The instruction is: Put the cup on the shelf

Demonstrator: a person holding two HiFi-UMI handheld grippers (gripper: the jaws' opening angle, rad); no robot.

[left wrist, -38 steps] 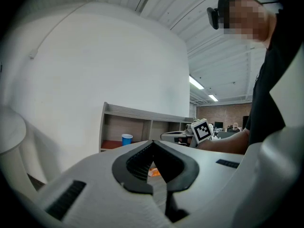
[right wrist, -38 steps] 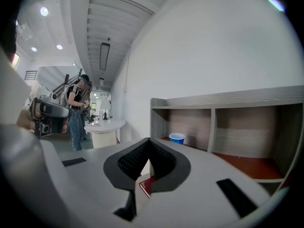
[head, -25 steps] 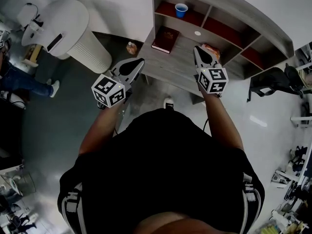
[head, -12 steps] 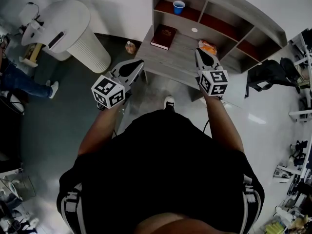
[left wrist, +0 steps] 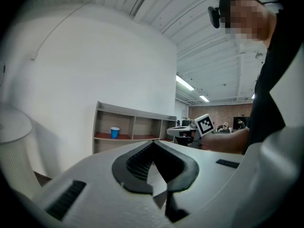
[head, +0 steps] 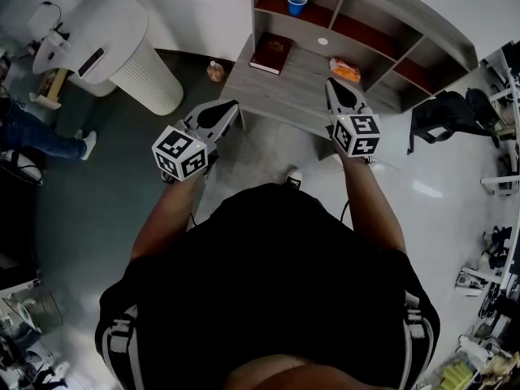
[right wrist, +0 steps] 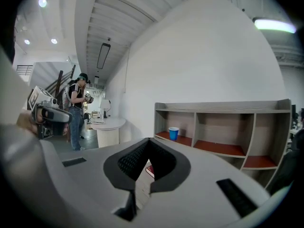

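A blue cup [head: 296, 4] stands upright in the leftmost red-floored compartment of the grey shelf unit [head: 366, 15]. The same cup [left wrist: 115, 132] is small and far off in the left gripper view, and the right gripper view has this cup [right wrist: 174, 133] ahead too. My left gripper [head: 231, 104] is shut and empty, short of the desk's near left corner. My right gripper [head: 331, 82] is shut and empty over the desk's near edge. In their own views the left gripper [left wrist: 153, 143] and right gripper [right wrist: 149, 140] have jaws that meet at the tips. Both are far from the cup.
On the grey desk [head: 284, 88] in front of the shelf lie a dark red book [head: 271, 52], an orange packet [head: 345, 70] and a small white disc [head: 322, 41]. A round white cabinet [head: 122, 51] stands left. A black chair [head: 447, 116] stands right. A person [right wrist: 76, 108] stands far left.
The desk and shelf have slid up and away in the head view as I stepped back. Both grippers stay shut, held the same way in front of me.
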